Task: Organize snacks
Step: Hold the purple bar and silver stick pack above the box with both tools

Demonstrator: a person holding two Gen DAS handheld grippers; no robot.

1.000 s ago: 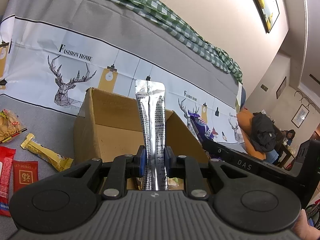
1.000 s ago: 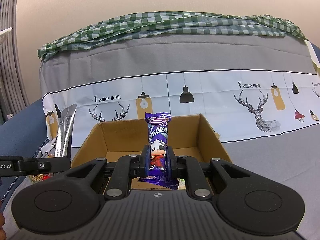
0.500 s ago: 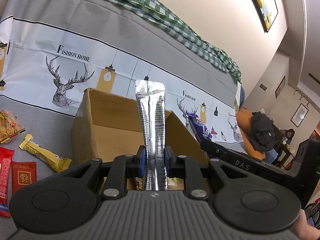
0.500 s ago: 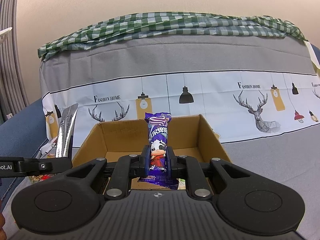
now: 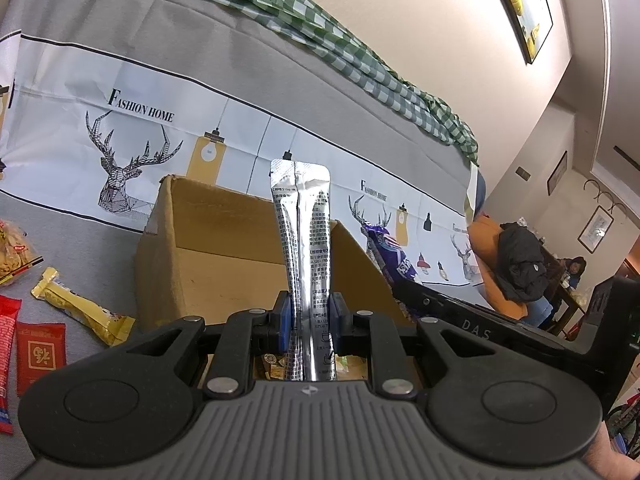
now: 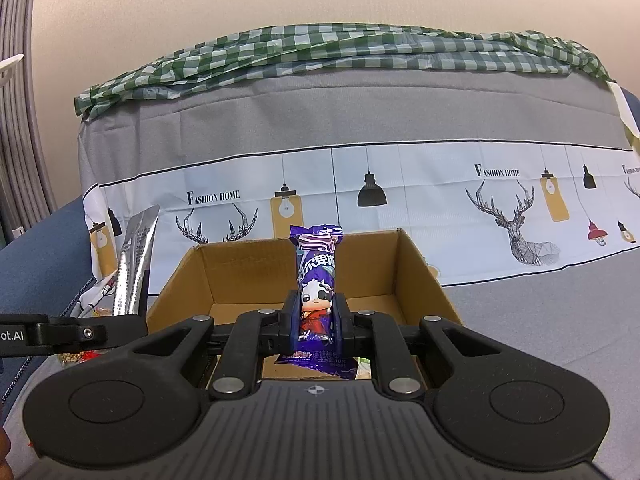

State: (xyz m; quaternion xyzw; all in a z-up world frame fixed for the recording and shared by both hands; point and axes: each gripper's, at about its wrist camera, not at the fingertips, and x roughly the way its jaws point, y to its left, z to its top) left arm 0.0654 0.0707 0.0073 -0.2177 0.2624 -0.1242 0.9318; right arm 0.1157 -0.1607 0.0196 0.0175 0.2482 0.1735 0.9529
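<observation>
Left gripper (image 5: 309, 318): your black two-finger tool, blue pads clamped on a tall silver foil stick sachet (image 5: 303, 240) with fine black print, held upright over the near edge of the open brown cardboard box (image 5: 208, 256).

Right gripper (image 6: 316, 320): closed on a purple plastic candy wrapper (image 6: 317, 280) with a cartoon cow figure, also upright, above the same box's near side.

Box contents: through the gap under each tool you can glimpse a few small packets on the floor, so some sorting looks done; how many, you cannot tell.

Held items: both poised over the box, neither released; letting them drop in seems to be the step in hand.

Outstanding, on the grey cloth left of the box: one long yellow wrapped bar (image 5: 82, 312), one flat red square sachet (image 5: 40, 356), one red packet (image 5: 6, 364) at the frame edge, one bag of pale snacks (image 5: 14, 252). These you have yet to collect.
</observation>
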